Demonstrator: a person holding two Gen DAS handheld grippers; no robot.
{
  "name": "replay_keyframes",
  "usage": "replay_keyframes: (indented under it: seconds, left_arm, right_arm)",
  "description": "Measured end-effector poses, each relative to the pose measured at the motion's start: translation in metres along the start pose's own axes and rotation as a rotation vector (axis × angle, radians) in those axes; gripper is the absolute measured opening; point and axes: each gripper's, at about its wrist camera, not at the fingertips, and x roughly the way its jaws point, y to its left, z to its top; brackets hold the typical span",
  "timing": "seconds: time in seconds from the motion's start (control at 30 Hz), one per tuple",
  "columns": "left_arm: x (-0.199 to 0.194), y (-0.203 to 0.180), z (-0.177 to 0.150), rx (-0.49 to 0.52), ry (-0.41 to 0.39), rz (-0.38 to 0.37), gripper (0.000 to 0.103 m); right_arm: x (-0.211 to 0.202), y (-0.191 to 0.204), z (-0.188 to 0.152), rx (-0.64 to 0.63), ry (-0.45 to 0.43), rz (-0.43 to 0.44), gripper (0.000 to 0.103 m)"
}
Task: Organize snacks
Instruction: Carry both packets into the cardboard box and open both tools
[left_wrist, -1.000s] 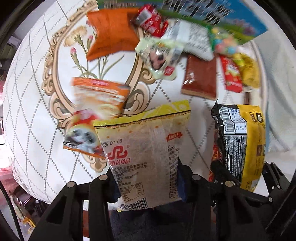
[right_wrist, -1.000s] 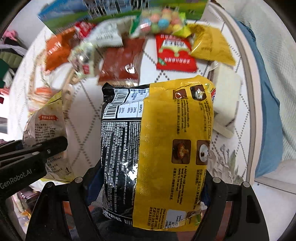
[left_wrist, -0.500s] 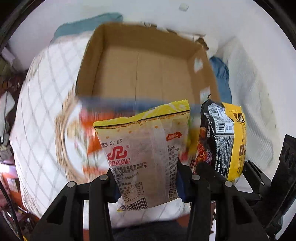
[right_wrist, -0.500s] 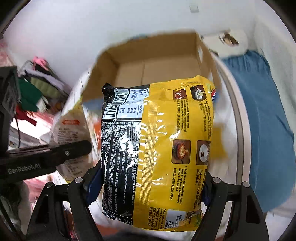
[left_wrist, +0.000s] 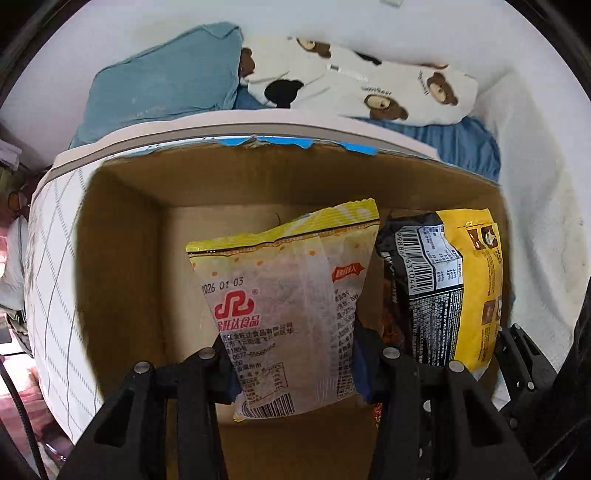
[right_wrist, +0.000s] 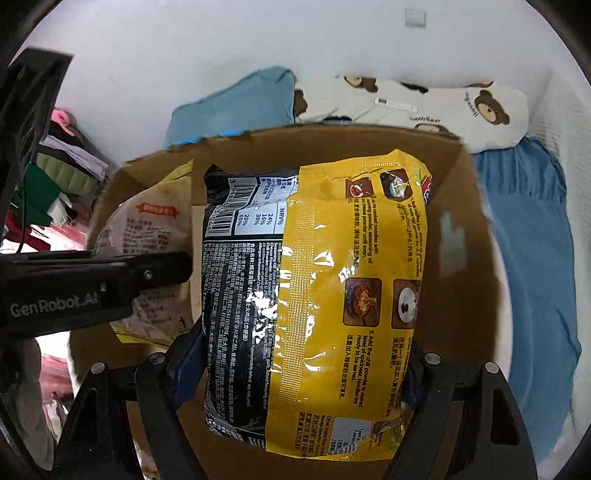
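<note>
My left gripper is shut on a pale yellow snack bag with red Chinese print and holds it inside the open cardboard box. My right gripper is shut on a yellow and black noodle packet and holds it in the same box, to the right of the pale bag. The noodle packet also shows in the left wrist view, and the pale bag with the left gripper's arm shows in the right wrist view.
The box stands on a white table with a grid-pattern cloth. Behind it lie a teal pillow, a white bear-print cushion and a blue sheet. Clothes are piled at far left.
Both grippers have carried their packets from above the snack-covered table up and forward into the cardboard box. The box now fills both views, and the loose snacks are out of sight.
</note>
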Motion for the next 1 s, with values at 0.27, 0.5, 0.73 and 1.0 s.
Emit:
replay_keyframes:
  seconds: [0.27, 0.5, 0.73, 1.0]
  left_arm:
    - [0.025, 0.011, 0.009, -0.027, 0.036, 0.048, 0.098]
    - [0.021, 0.021, -0.005, -0.048, 0.029, 0.045, 0.098]
    - [-0.003, 0.025, -0.027, -0.072, -0.028, 0.048, 0.098]
    - [-0.044, 0.023, -0.055, -0.055, -0.155, 0.071, 0.098]
  right_arm:
    - [0.056, -0.016, 0.025, 0.033, 0.122, 0.006, 0.100]
    - [0.051, -0.017, 0.021, 0.043, 0.142, -0.050, 0.100]
    - [0.023, -0.015, 0.000, 0.061, 0.123, -0.082, 0.100]
    - [-0.034, -0.005, -0.027, 0.061, 0.022, -0.118, 0.100]
